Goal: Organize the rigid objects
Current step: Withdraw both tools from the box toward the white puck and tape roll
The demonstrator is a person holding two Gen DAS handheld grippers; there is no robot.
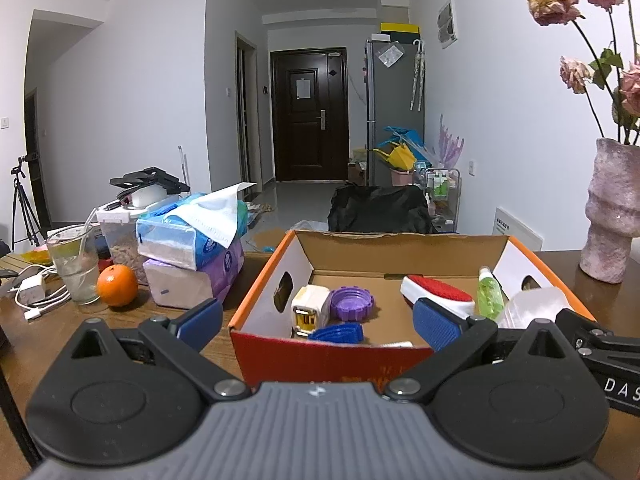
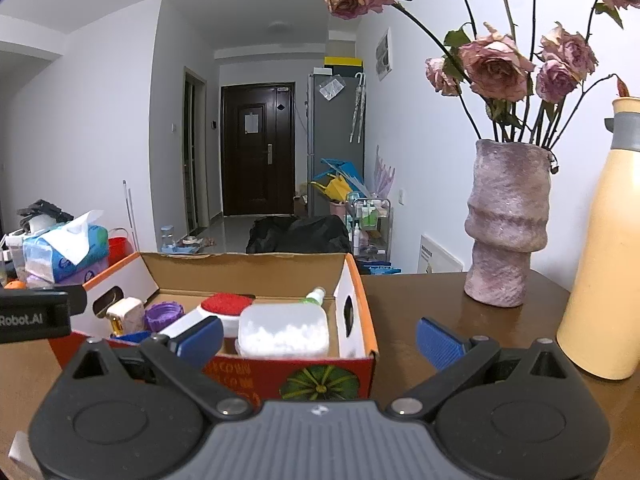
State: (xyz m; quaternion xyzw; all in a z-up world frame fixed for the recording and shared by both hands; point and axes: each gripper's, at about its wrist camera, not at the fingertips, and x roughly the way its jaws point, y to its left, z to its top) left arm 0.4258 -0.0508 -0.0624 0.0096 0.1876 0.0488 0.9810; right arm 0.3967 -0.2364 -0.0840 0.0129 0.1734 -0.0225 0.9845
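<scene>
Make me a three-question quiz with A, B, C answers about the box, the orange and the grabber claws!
1. Where is the orange?
A. inside the cardboard box
B. on the table beside the glass
C. in the vase

2. What colour is the ridged round lid in the cardboard box?
A. purple
B. yellow
C. black

3. How are the two grippers?
A. both shut on toys
B. one open, one shut
C. both open and empty

Answers:
1 B, it sits on the table next to the glass.
2 A, the lid is purple.
3 C, the left gripper and right gripper have fingers spread with nothing between them.
</scene>
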